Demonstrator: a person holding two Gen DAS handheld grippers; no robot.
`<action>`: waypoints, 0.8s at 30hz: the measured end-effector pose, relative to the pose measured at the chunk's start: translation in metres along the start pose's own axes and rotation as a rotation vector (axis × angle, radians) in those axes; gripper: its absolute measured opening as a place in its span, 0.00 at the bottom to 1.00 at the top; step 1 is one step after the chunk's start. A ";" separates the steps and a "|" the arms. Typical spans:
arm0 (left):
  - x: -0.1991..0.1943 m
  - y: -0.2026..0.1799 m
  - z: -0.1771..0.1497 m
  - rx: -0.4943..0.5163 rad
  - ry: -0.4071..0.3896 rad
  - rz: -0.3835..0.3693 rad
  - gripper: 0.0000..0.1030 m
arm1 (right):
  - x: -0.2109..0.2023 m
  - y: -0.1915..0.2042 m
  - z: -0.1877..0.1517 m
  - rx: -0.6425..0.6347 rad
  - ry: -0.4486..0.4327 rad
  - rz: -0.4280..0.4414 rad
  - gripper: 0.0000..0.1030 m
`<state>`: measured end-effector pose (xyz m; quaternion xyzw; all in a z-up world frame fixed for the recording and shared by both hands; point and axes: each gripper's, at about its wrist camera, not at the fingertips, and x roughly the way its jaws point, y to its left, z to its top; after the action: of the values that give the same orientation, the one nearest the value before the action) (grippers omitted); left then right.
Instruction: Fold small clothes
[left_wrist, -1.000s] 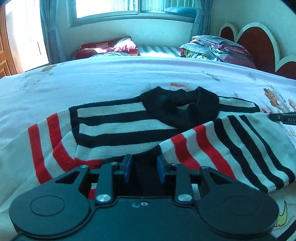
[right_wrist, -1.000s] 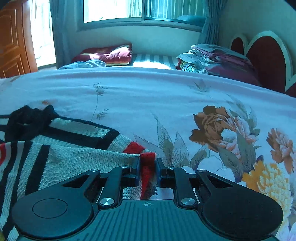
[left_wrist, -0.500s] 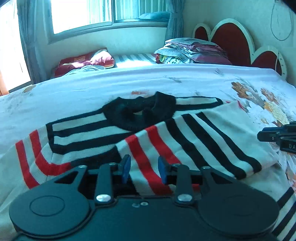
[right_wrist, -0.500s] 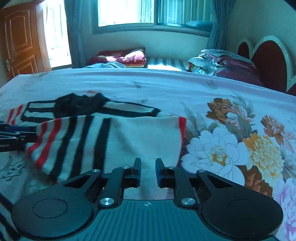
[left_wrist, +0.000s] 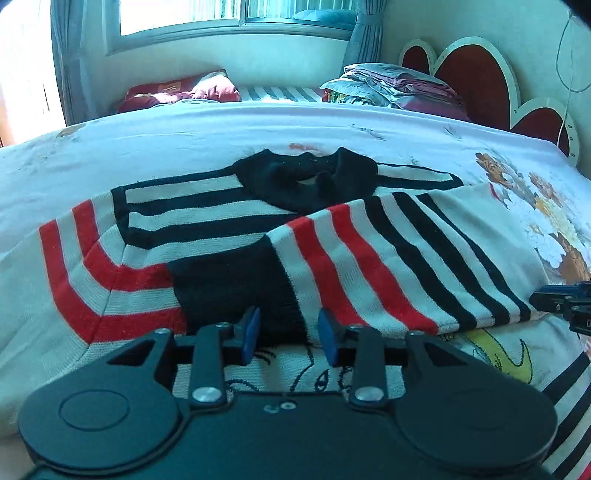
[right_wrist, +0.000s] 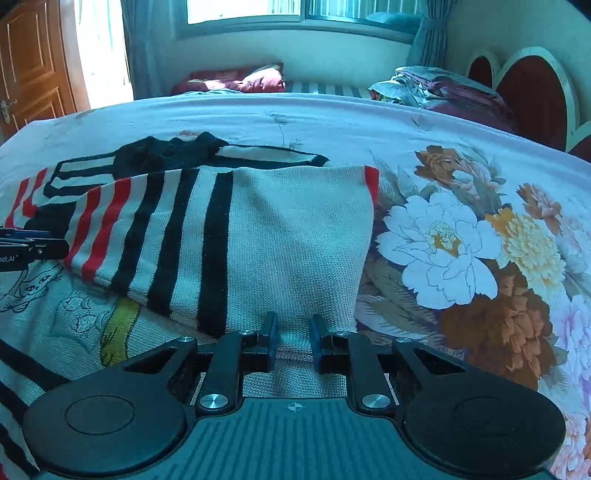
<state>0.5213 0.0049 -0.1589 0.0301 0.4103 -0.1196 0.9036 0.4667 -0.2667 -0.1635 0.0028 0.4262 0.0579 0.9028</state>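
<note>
Two views cover one striped sweater (left_wrist: 229, 225) lying spread on a flowered bedspread (right_wrist: 461, 236), a sleeve (left_wrist: 388, 254) folded across its chest.

From the left wrist, the left tongs (left_wrist: 290, 334) stand released, blue pads apart; they have just been opening, and the sweater's dark patch and cream knit lie beneath the gap, ungripped. This view alone shows the black collar (left_wrist: 310, 177) whole at 12 o'clock, and the red and cream bands of the other shoulder curving off toward 9 o'clock. The right tongs' tip shows only as a dark piece at the 3 o'clock edge, just beside the folded sleeve's end.

From the right wrist, the right tongs (right_wrist: 293, 341) stand slightly apart over the cream cloth of the sleeve, whose lower edge runs between the pads; they do not visibly pinch it. Only this view shows the big flower print of the bedspread filling the 3 o'clock side, a wooden door (right_wrist: 33, 70) at 10 o'clock, and line drawings on the sweater's front at 8 o'clock. Both views show a window and stacked bedding (left_wrist: 399, 88) at the far side.
</note>
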 end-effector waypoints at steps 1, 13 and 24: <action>-0.003 0.000 0.001 0.002 -0.008 0.011 0.33 | -0.002 0.000 0.002 0.011 0.001 -0.003 0.17; -0.056 0.050 -0.021 -0.136 -0.126 0.029 0.78 | -0.022 0.011 0.010 0.087 -0.051 -0.007 0.73; -0.160 0.259 -0.136 -0.851 -0.188 0.287 0.37 | -0.032 0.064 0.018 -0.002 -0.115 0.048 0.31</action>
<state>0.3827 0.3074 -0.1404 -0.2982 0.3308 0.1837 0.8763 0.4538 -0.2057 -0.1246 0.0154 0.3733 0.0800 0.9241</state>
